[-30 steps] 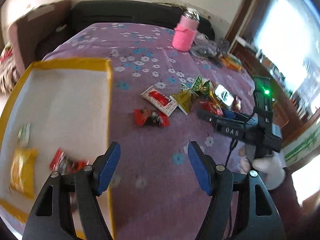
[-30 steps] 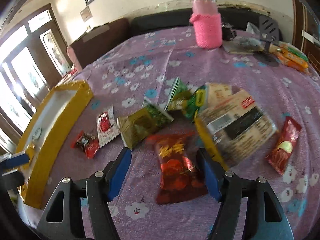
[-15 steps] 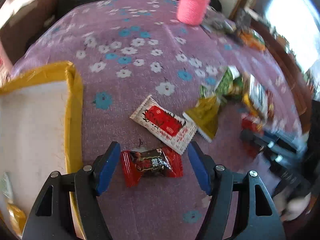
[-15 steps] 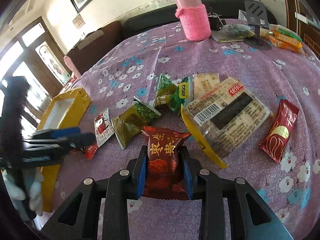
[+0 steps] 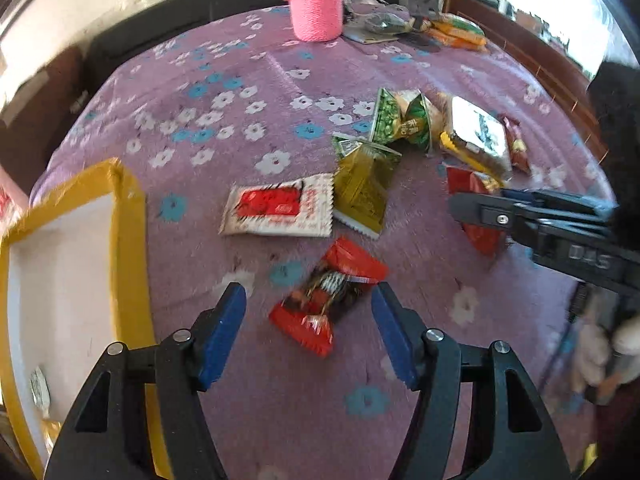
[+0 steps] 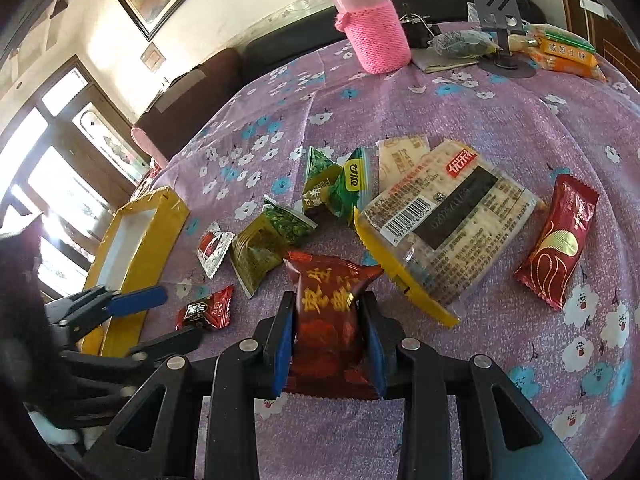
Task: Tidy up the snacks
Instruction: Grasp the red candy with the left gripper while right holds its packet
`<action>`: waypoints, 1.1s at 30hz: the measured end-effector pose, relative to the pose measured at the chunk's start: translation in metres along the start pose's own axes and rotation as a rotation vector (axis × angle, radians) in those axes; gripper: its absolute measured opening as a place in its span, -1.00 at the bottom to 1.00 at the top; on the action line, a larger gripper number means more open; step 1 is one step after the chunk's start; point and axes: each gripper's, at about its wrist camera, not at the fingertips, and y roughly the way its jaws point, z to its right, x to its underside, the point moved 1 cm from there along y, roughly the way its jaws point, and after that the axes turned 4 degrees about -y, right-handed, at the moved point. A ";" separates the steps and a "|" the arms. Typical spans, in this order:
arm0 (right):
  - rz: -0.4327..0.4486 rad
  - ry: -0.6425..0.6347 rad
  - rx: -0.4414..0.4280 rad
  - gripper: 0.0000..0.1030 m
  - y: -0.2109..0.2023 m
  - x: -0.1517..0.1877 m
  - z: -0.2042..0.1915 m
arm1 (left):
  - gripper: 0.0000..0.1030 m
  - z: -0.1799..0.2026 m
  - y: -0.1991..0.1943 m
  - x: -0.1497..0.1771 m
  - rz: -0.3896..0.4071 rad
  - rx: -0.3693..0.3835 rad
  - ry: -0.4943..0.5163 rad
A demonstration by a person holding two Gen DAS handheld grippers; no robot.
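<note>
Left gripper: jaws apart and closing, a red-and-black candy lying between them on the purple floral tablecloth, pads not pressing it. Right gripper: clamped on a dark red snack packet. Yellow-rimmed tray just left of the candy. Beside it: white-and-red sachet, olive packet, green packets, large cracker pack, red bar. Pink-sleeved bottle at the far edge.

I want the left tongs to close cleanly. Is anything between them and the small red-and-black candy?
Nothing visible. The red-and-black candy lies on the purple cloth between the closing jaws of the left tongs, pads not touching it. The white-and-red packet lies beyond, clear of the jaws.
</note>
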 end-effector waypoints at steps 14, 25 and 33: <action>0.008 -0.084 0.046 -0.14 0.002 0.005 -0.015 | -0.62 0.016 -0.006 0.006 0.084 -0.033 0.052; 0.022 -0.210 0.165 -0.14 0.007 0.014 -0.036 | -0.79 0.010 -0.027 0.027 0.101 -0.010 0.007; 0.025 -0.204 0.163 -0.14 0.006 0.014 -0.034 | 0.16 0.007 -0.023 0.037 0.080 -0.067 -0.026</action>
